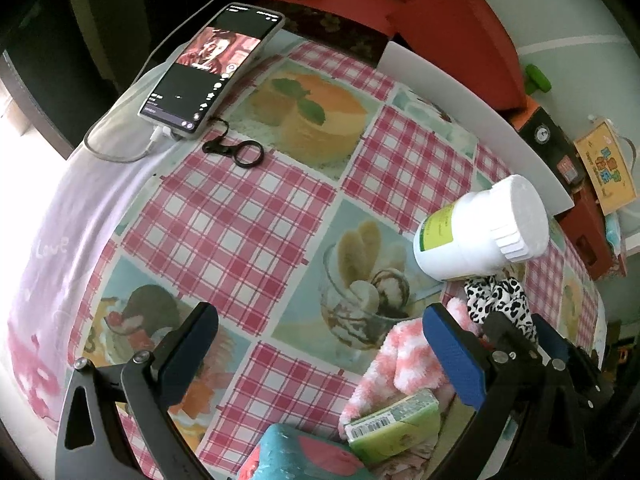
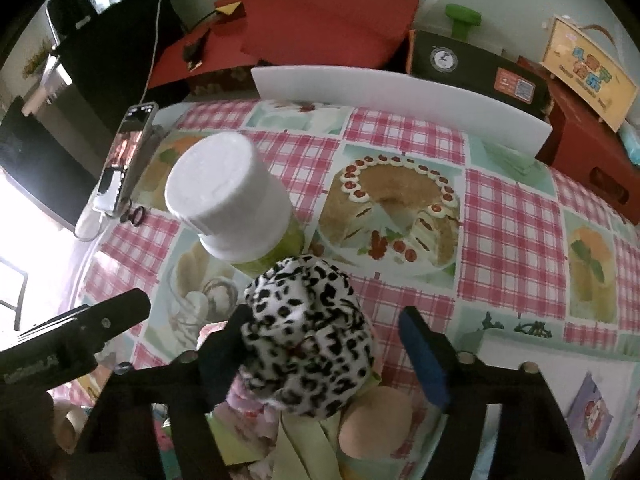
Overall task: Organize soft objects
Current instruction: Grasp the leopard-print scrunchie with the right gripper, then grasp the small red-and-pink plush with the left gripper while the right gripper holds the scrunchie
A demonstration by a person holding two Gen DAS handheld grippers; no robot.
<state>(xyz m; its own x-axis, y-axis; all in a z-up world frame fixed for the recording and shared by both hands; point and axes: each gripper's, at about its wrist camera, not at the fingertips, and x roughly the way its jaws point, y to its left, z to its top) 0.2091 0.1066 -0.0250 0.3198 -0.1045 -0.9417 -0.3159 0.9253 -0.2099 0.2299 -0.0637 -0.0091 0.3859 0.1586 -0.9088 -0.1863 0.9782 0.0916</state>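
Note:
A leopard-print scrunchie (image 2: 308,332) lies on a heap of soft things at the near edge of the table. My right gripper (image 2: 326,354) stands over it with a finger on each side. The left finger (image 2: 224,354) touches the fabric, while a gap shows before the blue right pad (image 2: 424,356). In the left wrist view the scrunchie (image 1: 496,300) sits by a pink-and-white fuzzy sock (image 1: 404,364) and a green tissue pack (image 1: 396,424). My left gripper (image 1: 320,356) is open over bare tablecloth, left of the heap, with nothing between its fingers.
A white bottle (image 2: 228,196) stands just behind the scrunchie. A phone (image 1: 212,68) on a cable and a black key clip (image 1: 236,152) lie far left. A white board (image 2: 400,96) and red boxes (image 2: 320,20) line the back edge. A checked tablecloth (image 2: 512,232) covers the table.

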